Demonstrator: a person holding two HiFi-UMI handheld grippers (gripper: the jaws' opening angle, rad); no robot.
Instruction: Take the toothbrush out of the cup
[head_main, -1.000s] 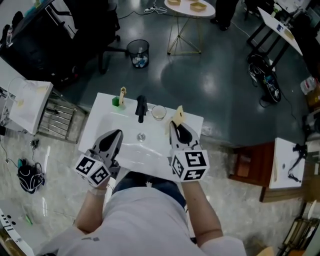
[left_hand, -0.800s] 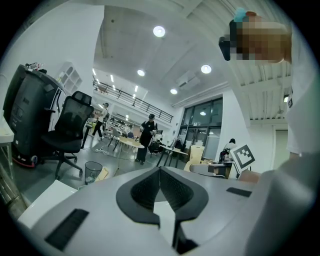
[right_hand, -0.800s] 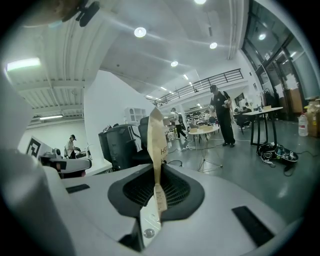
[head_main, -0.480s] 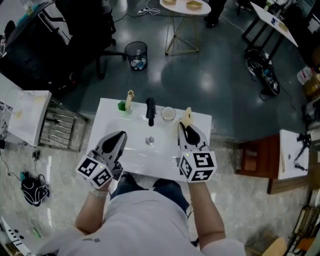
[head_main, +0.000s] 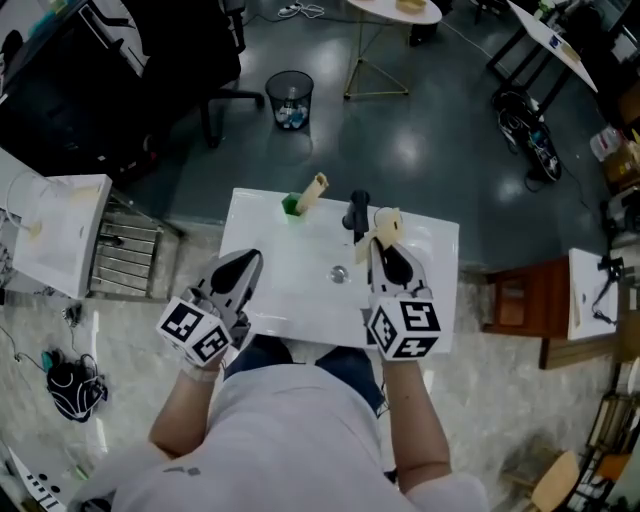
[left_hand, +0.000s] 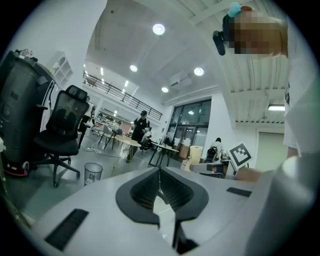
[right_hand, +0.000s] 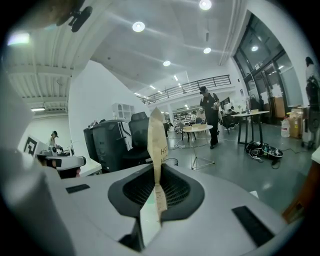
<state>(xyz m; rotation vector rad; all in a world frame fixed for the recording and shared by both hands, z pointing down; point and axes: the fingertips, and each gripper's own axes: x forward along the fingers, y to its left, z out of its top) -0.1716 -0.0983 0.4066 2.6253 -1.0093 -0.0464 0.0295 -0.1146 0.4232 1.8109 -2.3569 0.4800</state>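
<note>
My right gripper is shut on a flat tan toothbrush, which sticks up and forward from the jaws over the white sink. In the right gripper view the same toothbrush stands upright, pinched in my right gripper. The tan strip covers the spot right of the black faucet, so the clear cup does not show. My left gripper hovers over the sink's left part, shut and empty. The left gripper view shows that gripper with its jaws closed together.
A green holder with a second tan stick sits at the sink's back left. The drain lies mid-basin. A bin, an office chair and a round table stand beyond.
Both grippers have slid leftward across the sink. The held toothbrush's tip, earlier to the right of the clear cup, now stands right beside the faucet and hides the cup.
</note>
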